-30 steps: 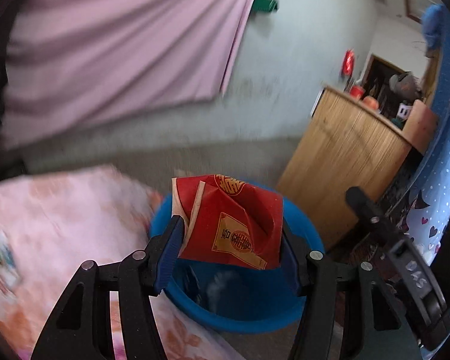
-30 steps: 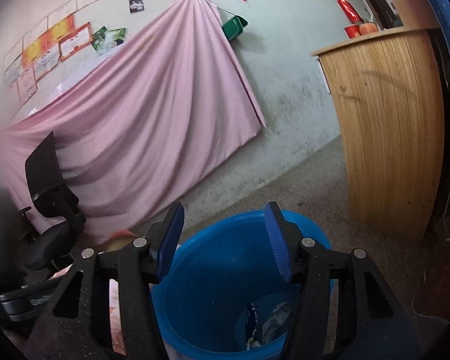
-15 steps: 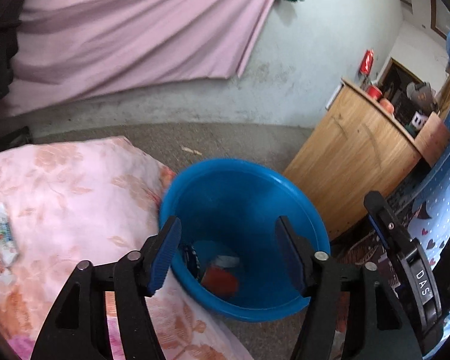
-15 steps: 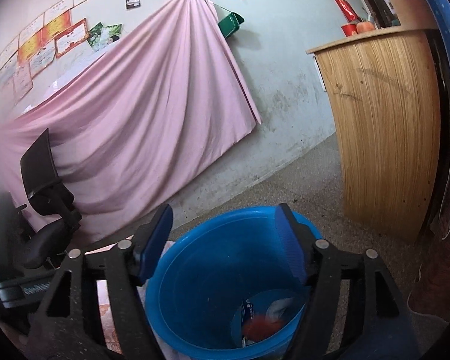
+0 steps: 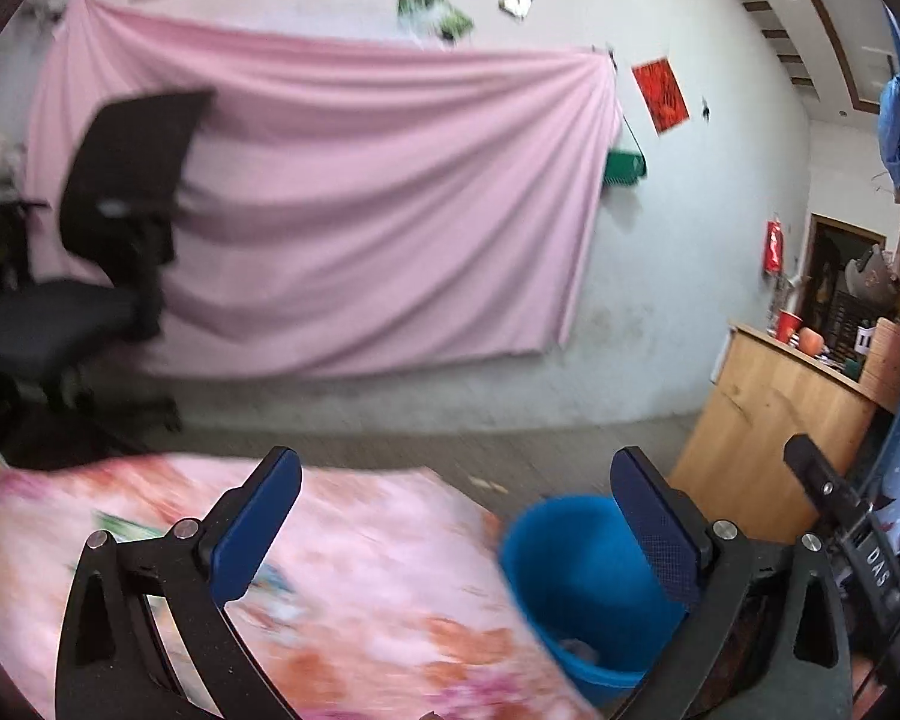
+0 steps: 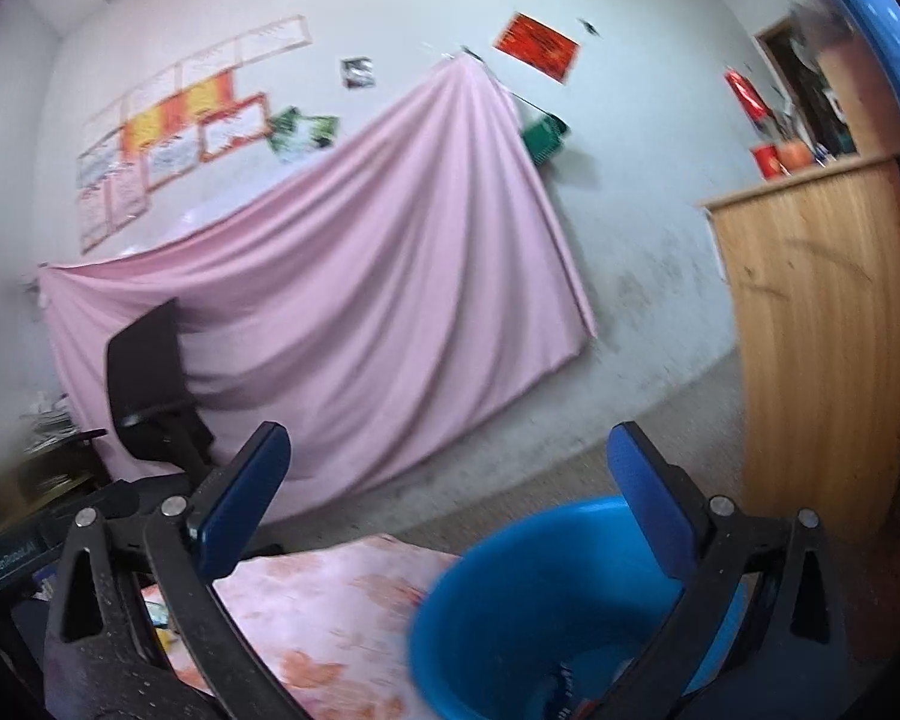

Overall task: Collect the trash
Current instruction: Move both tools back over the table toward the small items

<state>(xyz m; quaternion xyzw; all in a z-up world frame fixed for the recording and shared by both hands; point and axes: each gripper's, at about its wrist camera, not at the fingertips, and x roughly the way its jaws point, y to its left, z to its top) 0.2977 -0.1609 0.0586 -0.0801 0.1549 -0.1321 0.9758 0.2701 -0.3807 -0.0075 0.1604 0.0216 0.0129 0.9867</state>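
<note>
We held both tools above the edge of the flowered pink surface (image 5: 390, 588), and each one was empty. The left hand-held gripper (image 5: 456, 516) had its blue-padded jaws spread wide apart, with nothing between them. Seen from its camera, the blue bucket (image 5: 576, 576) stood just beside the right-hand edge of the surface, behind the right jaw. Some pale trash (image 5: 576, 648) lay at the bottom of the bucket, though the blur kept us from telling what it was. A few small coloured items (image 5: 126, 528) lay on the surface near the left jaw, too smeared to identify.

The right hand-held gripper (image 6: 450, 486) was likewise spread wide and held nothing. From its camera the bucket (image 6: 510, 600) sat low and close, its rim touching or overlapping the surface (image 6: 330, 618) edge; we could not tell which. A scrap with printing (image 6: 561, 684) showed inside the bucket near the bottom of the frame.

Behind everything, a pink cloth (image 5: 360, 210) hung across the pale wall, with a black office chair (image 5: 108, 228) in front of its left part. A wooden cabinet (image 5: 774, 420) stood to the right of the bucket, carrying a red cup (image 5: 787, 324) on top. The floor between the cloth and the surface was grey and bare.
</note>
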